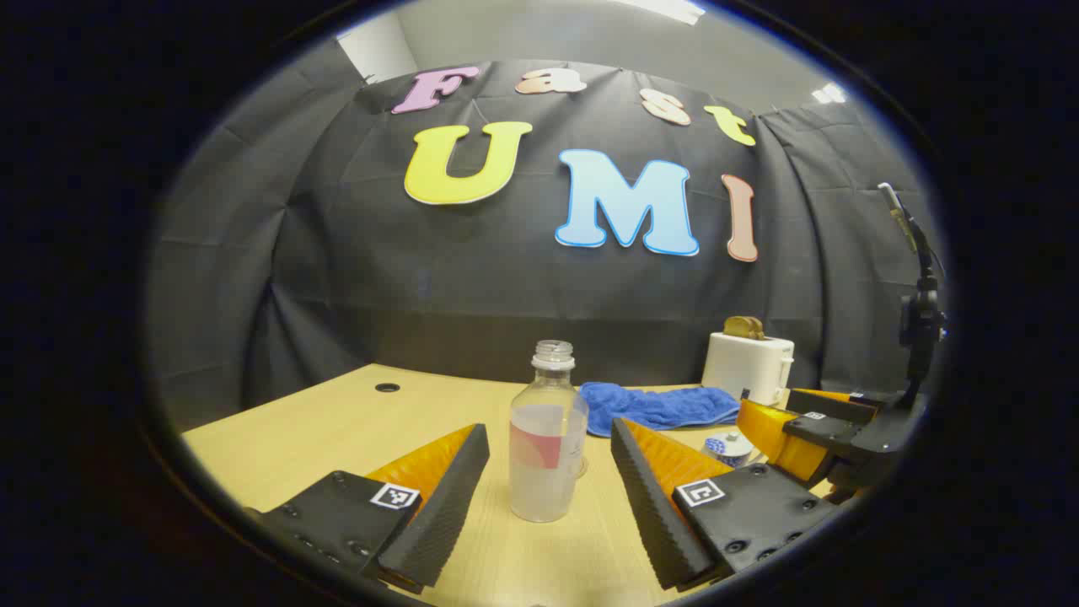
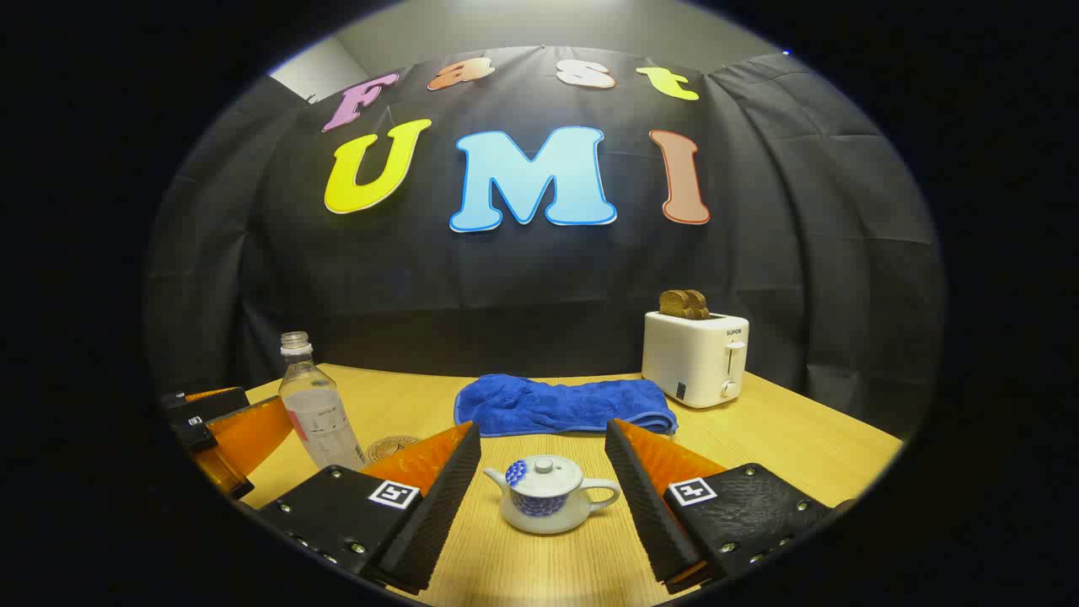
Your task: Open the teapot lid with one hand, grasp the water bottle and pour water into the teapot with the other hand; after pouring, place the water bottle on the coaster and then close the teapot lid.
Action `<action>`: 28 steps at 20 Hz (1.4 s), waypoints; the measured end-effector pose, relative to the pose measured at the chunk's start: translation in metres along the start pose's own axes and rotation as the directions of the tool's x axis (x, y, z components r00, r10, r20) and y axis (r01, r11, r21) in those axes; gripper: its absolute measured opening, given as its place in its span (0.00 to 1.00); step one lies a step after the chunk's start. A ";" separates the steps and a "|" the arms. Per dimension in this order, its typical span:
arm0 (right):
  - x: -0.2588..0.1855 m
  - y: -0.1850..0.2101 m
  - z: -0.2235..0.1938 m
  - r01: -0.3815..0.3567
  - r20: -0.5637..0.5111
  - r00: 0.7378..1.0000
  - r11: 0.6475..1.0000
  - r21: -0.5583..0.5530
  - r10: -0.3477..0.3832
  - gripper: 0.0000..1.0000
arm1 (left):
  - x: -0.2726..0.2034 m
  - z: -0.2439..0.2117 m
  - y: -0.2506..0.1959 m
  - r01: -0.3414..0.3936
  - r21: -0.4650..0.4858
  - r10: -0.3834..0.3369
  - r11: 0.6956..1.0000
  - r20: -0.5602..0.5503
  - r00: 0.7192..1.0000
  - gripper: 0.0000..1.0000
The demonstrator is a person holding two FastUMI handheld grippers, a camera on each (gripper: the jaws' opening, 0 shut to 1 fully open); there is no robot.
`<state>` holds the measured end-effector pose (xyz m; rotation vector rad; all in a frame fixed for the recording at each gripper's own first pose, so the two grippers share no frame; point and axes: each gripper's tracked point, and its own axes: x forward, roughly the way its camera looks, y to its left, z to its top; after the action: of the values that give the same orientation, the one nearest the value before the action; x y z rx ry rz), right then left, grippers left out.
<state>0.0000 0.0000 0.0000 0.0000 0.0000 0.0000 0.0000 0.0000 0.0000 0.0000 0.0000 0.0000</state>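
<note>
In the left gripper view the left claw (image 1: 548, 497) is spread wide, and the uncapped water bottle (image 1: 546, 443) stands upright on the desk (image 1: 337, 421) between its fingers, touching neither. In the right gripper view the right claw (image 2: 544, 493) is likewise spread, with the small teapot (image 2: 546, 497), lid (image 2: 544, 474) on, standing between its fingers and untouched. Toward the desk's far edge lie a blue towel (image 2: 560, 406) and a white toaster (image 2: 695, 357) at its right; the round coaster (image 2: 389, 447) sits just beside the bottle.

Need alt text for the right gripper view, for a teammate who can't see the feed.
The open right gripper frames a small white teapot with its lid on, standing on the wooden table. Behind lie a blue towel and a toaster; the capless water bottle stands at left.
</note>
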 end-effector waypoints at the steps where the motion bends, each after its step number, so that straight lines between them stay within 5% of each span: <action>1: 0.001 0.000 -0.001 0.000 -0.001 1.000 1.000 0.000 0.000 0.92 | 0.000 -0.001 -0.001 0.001 -0.002 -0.001 1.000 0.000 1.000 1.00; 18: 0.018 0.002 -0.015 -0.014 -0.037 0.999 1.000 -0.022 0.013 0.82 | 0.002 -0.005 0.005 -0.007 -0.010 0.007 1.000 -0.006 1.000 1.00; 22: 0.027 0.004 -0.019 -0.028 -0.051 0.998 0.999 -0.030 0.027 0.72 | 0.001 -0.004 0.006 -0.007 -0.008 0.007 1.000 -0.004 1.000 1.00; 24: 0.033 0.006 -0.022 -0.028 -0.060 0.998 0.999 -0.032 0.026 0.56 | 0.001 -0.004 0.006 -0.008 -0.008 0.008 1.000 -0.004 1.000 1.00; 28: 0.040 0.008 -0.027 -0.040 -0.073 0.997 0.997 -0.061 0.035 0.54 | 0.002 -0.003 0.005 -0.007 -0.010 0.007 1.000 -0.002 1.000 1.00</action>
<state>0.0402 0.0082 -0.0265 -0.0623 0.0722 0.0378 0.0016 0.0050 -0.0034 -0.0100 0.0023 0.0066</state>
